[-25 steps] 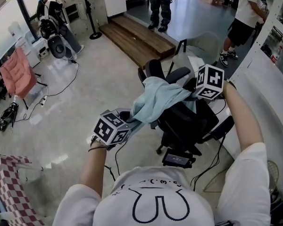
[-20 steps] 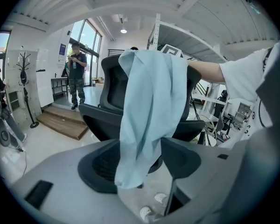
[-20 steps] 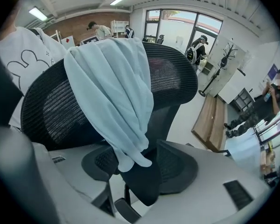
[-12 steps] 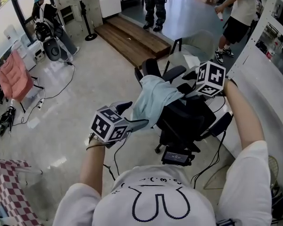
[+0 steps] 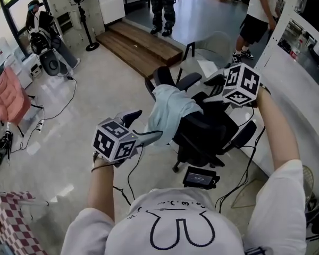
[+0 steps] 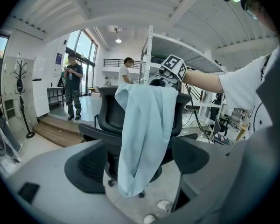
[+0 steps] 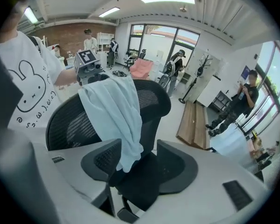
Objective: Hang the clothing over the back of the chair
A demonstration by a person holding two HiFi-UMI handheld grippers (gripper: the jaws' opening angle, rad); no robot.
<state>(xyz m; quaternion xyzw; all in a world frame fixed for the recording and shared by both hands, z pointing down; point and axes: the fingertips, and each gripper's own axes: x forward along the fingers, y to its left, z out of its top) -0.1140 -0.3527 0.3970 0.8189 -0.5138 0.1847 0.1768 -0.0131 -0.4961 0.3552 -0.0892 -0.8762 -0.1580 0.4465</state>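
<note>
A light blue garment [image 5: 167,110] hangs draped over the back of the black office chair [image 5: 207,134]. My left gripper [image 5: 142,126] is open to the left of the chair, clear of the cloth; its jaws have just been opening, with nothing between them. My right gripper [image 5: 210,89] hovers open above the chair back, its jaws just closing a little on nothing. In the left gripper view the garment [image 6: 142,134] hangs beyond my left gripper [image 6: 140,160]. The right gripper view shows the garment [image 7: 114,115] on the chair's mesh back [image 7: 151,99], beyond my right gripper [image 7: 137,164].
A wooden platform [image 5: 138,41] and several standing people are at the back. A pink chair [image 5: 8,94] stands far left, a checked cloth [image 5: 16,217] lower left. A white counter [image 5: 303,116] runs along the right. Cables trail on the floor around the chair.
Both grippers have let go of the garment, opened and lifted away from it. The garment now hangs free over the chair back.
</note>
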